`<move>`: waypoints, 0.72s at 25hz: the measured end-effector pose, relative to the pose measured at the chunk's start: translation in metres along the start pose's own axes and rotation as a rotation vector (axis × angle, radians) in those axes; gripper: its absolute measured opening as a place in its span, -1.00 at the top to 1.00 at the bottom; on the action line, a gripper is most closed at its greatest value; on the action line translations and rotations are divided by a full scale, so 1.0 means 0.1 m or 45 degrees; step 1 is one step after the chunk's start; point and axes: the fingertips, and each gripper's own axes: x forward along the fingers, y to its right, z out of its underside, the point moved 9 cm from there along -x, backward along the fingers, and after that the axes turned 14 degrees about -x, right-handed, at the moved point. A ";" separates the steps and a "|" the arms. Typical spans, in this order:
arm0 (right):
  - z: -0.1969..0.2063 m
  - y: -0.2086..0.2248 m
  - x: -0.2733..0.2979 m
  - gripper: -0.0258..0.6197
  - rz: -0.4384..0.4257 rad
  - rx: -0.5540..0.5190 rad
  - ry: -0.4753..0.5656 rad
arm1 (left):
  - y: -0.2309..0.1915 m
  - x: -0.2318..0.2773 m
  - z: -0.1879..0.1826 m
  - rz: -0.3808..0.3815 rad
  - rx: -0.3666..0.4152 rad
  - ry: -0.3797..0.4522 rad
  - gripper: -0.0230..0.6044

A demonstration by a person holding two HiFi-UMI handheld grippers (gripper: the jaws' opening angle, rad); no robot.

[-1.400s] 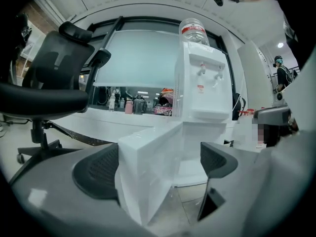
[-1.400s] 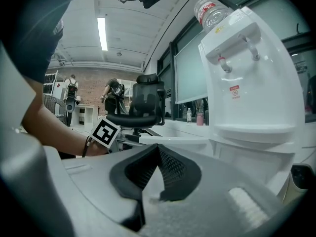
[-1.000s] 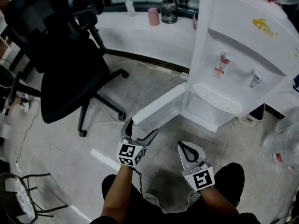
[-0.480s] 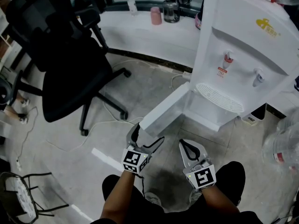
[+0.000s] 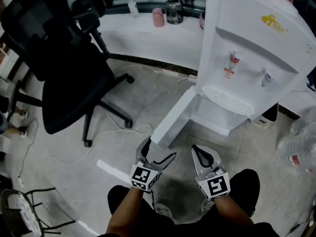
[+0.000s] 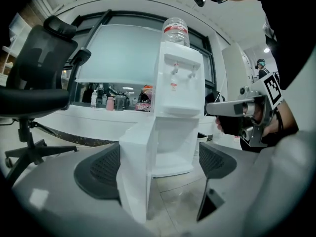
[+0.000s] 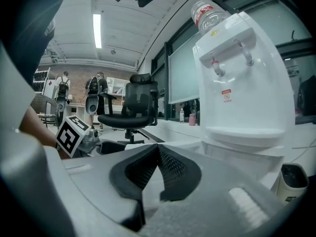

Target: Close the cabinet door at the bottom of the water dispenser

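Note:
The white water dispenser [image 5: 247, 48] stands at the upper right, and its bottom cabinet door [image 5: 175, 116] is swung out towards me. My left gripper [image 5: 157, 154] is open at the door's free end. In the left gripper view the door's edge [image 6: 134, 172] stands between the jaws, close against the left finger [image 6: 98, 174], with the dispenser [image 6: 177, 83] behind it. My right gripper [image 5: 203, 154] hangs shut and holds nothing, just right of the door's end. Its closed tips [image 7: 158, 149] point at the dispenser [image 7: 242, 83].
A black office chair [image 5: 64, 68] stands at the left, with cables [image 5: 123, 130] on the floor by it. A curved white counter [image 5: 143, 36] with bottles and a pink cup [image 5: 158, 18] runs behind. A large water bottle [image 5: 296, 152] lies at the right.
The door's free end has swung round towards me and to the right, nearer the dispenser's front. My left gripper has moved with it. The right gripper has hardly moved.

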 end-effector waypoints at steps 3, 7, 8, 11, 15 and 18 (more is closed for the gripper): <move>0.08 0.02 -0.05 0.91 0.025 0.028 -0.053 | 0.05 -0.03 -0.02 0.042 0.007 -0.011 -0.69; 0.12 0.04 -0.13 0.91 0.070 0.038 -0.111 | 0.13 -0.04 0.02 0.113 0.036 -0.011 -0.68; 0.12 0.05 -0.16 0.91 0.089 0.037 -0.120 | 0.15 -0.03 0.03 0.128 0.042 -0.013 -0.68; 0.09 0.09 -0.27 0.91 0.153 0.039 -0.114 | 0.27 0.03 0.03 0.180 0.048 -0.028 -0.67; 0.08 0.11 -0.39 0.91 0.203 0.046 -0.132 | 0.42 0.09 0.03 0.234 0.045 -0.016 -0.64; 0.11 0.15 -0.50 0.91 0.254 0.066 -0.143 | 0.49 0.09 0.08 0.273 0.057 -0.037 -0.62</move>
